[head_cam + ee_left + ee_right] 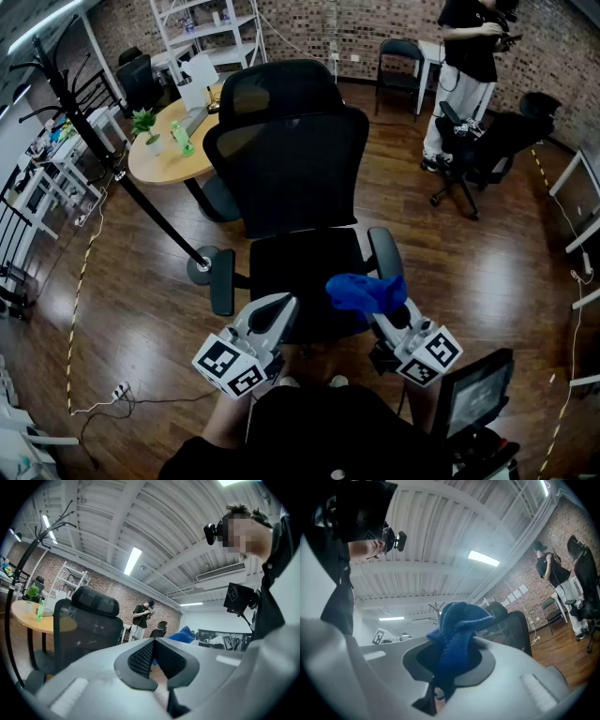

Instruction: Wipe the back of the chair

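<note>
A black mesh office chair (pixel 286 159) with a headrest stands before me, its seat toward me; it also shows in the left gripper view as the chair (pixel 86 630). My right gripper (pixel 380 305) is shut on a blue cloth (pixel 366 292) over the seat's right side, near the armrest. The blue cloth (pixel 457 639) bunches up between the jaws in the right gripper view. My left gripper (pixel 277 314) hovers at the seat's front left, jaws closed together with nothing held.
A round wooden table (pixel 173 141) with a plant and green bottle stands behind the chair at left. A black coat stand (pixel 103 150) leans at left. A person (pixel 469 75) stands far right beside another black chair (pixel 492 150). A monitor (pixel 473 394) sits at my lower right.
</note>
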Demonstrator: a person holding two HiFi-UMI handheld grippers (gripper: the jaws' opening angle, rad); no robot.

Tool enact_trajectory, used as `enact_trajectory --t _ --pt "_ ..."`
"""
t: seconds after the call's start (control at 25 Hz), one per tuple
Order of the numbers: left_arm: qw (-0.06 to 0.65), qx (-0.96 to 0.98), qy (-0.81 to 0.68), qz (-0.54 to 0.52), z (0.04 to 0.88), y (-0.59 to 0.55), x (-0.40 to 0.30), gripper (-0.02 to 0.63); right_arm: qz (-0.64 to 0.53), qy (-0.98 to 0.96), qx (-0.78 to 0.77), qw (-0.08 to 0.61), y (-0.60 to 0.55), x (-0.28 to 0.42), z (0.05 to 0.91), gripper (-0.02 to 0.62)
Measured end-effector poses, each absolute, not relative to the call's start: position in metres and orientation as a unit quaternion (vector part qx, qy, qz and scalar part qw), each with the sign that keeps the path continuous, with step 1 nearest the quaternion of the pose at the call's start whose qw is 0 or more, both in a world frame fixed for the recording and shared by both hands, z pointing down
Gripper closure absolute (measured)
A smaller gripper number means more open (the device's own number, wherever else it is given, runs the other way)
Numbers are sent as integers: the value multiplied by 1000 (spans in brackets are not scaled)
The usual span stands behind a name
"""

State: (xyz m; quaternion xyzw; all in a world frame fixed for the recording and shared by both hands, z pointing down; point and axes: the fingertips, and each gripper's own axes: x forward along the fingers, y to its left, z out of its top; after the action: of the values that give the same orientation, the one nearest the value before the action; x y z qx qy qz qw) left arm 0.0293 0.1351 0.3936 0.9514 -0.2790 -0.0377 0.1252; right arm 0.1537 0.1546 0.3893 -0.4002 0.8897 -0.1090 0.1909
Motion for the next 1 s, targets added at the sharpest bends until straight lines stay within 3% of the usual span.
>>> enact_trajectory --t 0.48,1.0 --pt "132 947 -285 -66 404 55 -8 601 -101 883 -425 172 58 127 385 541" --pt "176 951 -227 -119 405 -89 -59 601 -66 860 -476 171 -98 85 325 541"
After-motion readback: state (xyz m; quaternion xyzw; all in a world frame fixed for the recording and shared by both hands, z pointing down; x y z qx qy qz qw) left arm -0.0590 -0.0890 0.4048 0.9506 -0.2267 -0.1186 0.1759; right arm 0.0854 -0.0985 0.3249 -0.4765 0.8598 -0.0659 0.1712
